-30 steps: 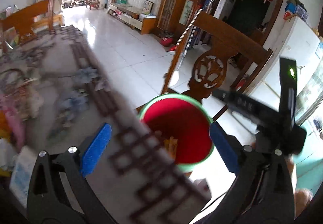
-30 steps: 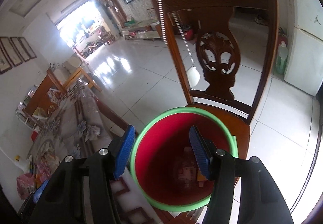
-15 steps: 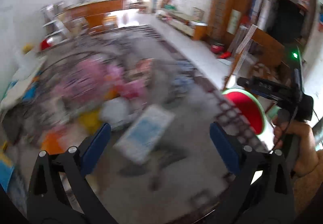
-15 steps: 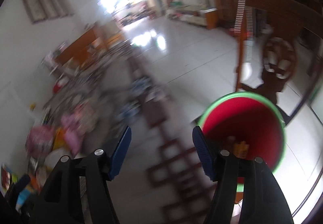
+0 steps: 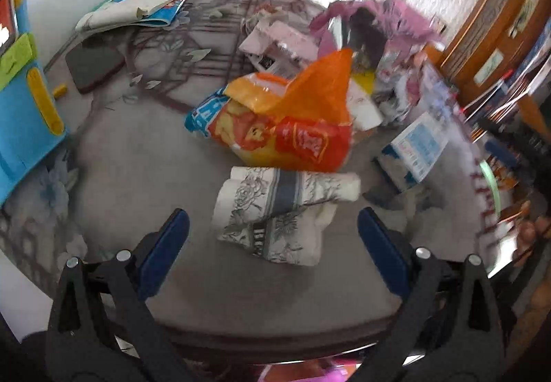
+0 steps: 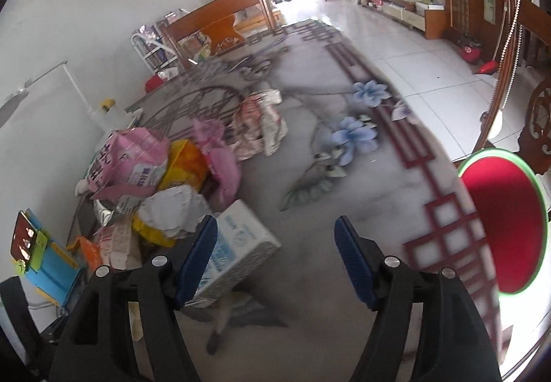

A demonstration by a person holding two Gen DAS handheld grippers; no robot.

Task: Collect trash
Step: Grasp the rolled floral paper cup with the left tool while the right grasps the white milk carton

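I have both grippers tipped down over the table (image 6: 310,175), its grey cloth printed with blue flowers and a dark red lattice border; my left gripper (image 5: 273,237) stands with its jaws wide and nothing between the blue pads, and just ahead of it lies a folded white floral packet (image 5: 275,206), apart from both pads; touching that packet's far edge sits an orange snack bag (image 5: 292,127), with pink wrappers (image 5: 378,20) heaped beyond it and a white and blue carton (image 5: 418,147) off to the right; my right gripper (image 6: 277,256) has its jaws opening, nothing between them but bare cloth; the same white and blue carton (image 6: 241,244) lies just beside its left pad, partly hidden behind it, so I cannot tell whether they touch; left of the carton is the pile of trash, a crumpled white wrapper (image 6: 172,209), a pink bag (image 6: 134,154) and a yellow bag (image 6: 186,161); the red bin with a green rim (image 6: 506,227) stands off the table's right edge, beside a wooden chair (image 6: 537,127).
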